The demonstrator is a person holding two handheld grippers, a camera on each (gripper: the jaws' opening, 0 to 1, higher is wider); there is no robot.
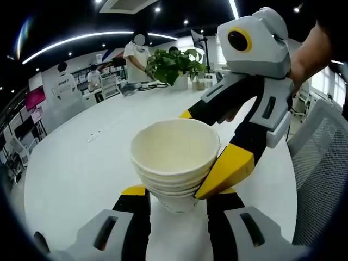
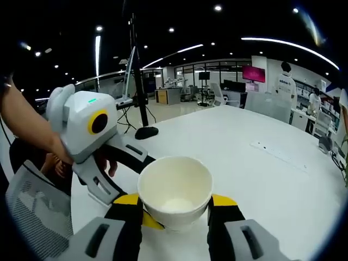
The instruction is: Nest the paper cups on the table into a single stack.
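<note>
In the left gripper view we see stacked rims; both tongs (image 1: 176,197) (image 2: 175,205) clamp the paper cup stack (image 1: 175,163) above the table (image 1: 81,163).

The stack of paper cups (image 1: 175,166) stands on the worktop (image 1: 81,163). The left claw (image 1: 176,198) sits around its base, the right claw (image 1: 220,144) around its upper rims. Behind the stack, at the worktop's far edge, sits a potted plant (image 1: 174,64); a mesh chair (image 1: 321,163) stands right of the stack.
</note>
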